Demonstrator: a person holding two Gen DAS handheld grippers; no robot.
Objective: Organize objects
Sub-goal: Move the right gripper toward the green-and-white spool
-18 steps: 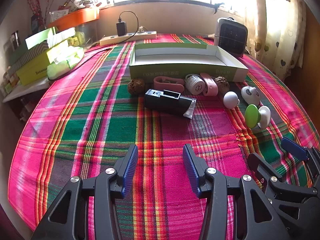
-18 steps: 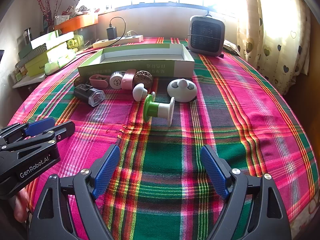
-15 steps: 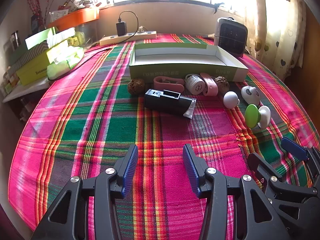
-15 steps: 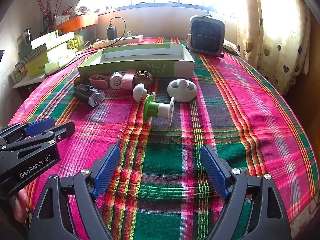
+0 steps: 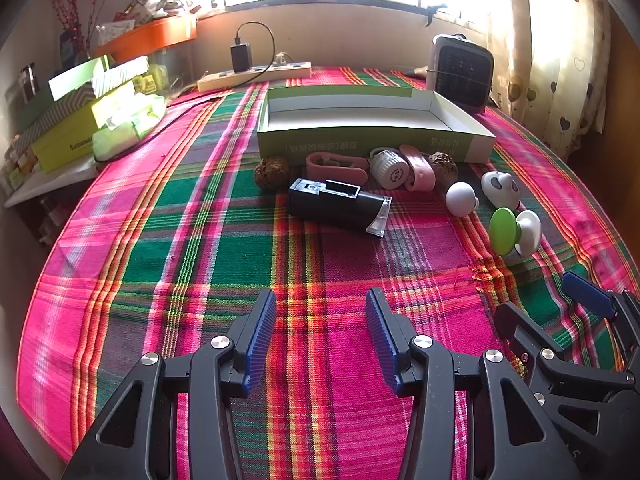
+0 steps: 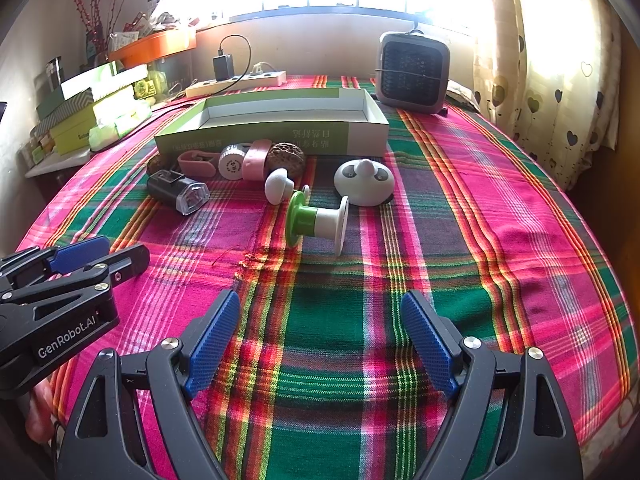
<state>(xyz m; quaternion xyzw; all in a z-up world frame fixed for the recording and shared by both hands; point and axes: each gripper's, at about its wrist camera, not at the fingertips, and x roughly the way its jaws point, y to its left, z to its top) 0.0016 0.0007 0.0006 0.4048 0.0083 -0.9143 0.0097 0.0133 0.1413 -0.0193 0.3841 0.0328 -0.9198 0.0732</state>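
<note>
The small objects lie in a loose row on the plaid pink-and-green tablecloth [image 5: 200, 248], just in front of the shallow green-and-white cardboard box [image 5: 372, 146]. From the left: a brown wrinkled walnut [image 5: 272, 171], a black bike light [image 5: 338, 205] nearer the camera, a pink plastic clip [image 5: 336, 163], a white ribbed cap [image 5: 389, 169], a pink ring [image 5: 419, 168], a second walnut [image 5: 443, 165], a white mushroom-shaped knob [image 5: 461, 199], a white panda-faced dome [image 6: 364, 182] and a green-and-white spool [image 6: 316, 220] on its side. The left gripper [image 5: 321, 336] hangs over bare cloth, jaws parted and empty — the right gripper [image 6: 320, 340] likewise, spread wider. A grey grilled fan heater [image 6: 412, 74] stands behind the box.
</note>
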